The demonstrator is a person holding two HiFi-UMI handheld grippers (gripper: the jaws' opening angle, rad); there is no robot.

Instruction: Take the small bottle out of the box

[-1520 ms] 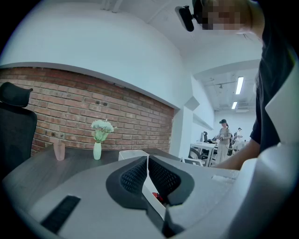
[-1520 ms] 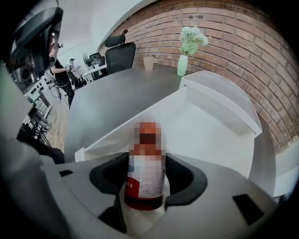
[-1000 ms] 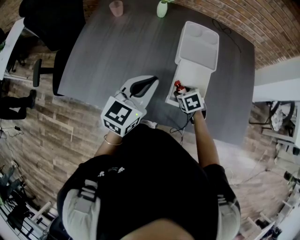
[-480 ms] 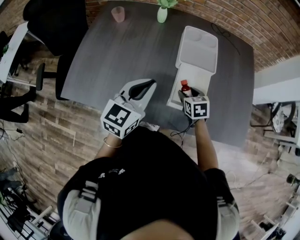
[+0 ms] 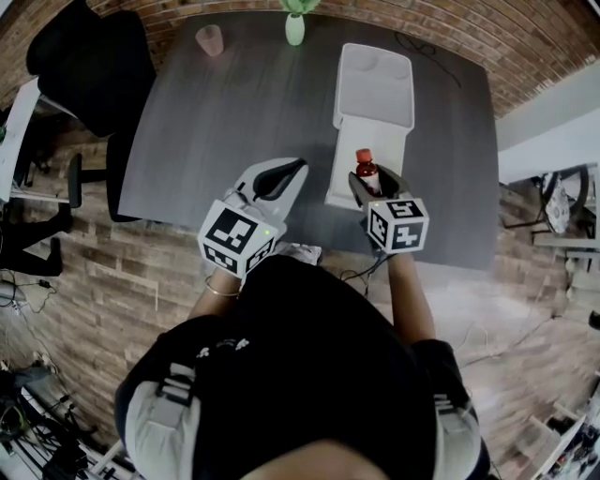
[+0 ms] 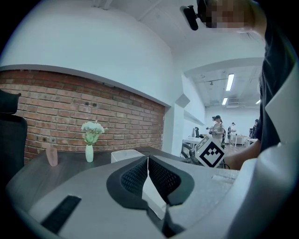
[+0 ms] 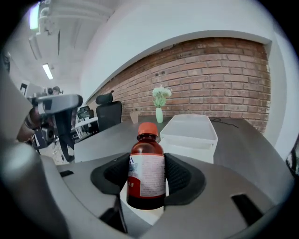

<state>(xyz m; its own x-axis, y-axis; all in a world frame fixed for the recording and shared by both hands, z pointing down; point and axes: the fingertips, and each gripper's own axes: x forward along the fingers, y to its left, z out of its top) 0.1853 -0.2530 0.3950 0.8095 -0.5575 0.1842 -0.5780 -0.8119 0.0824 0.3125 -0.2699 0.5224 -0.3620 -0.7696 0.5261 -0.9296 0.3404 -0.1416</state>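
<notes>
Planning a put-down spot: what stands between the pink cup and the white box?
A small vase of flowers stands there, clearest in the head view.

Brown small bottle [image 7: 146, 168], red cap, white label, upright, seemingly above the open white box [image 5: 373, 94].

No readable words, white label [image 7: 150, 178] on the small bottle [image 7: 146, 154] with print too blurred to read, black-and-white square codes on a marker cube [image 5: 397, 225] just beside the bottle.
</notes>
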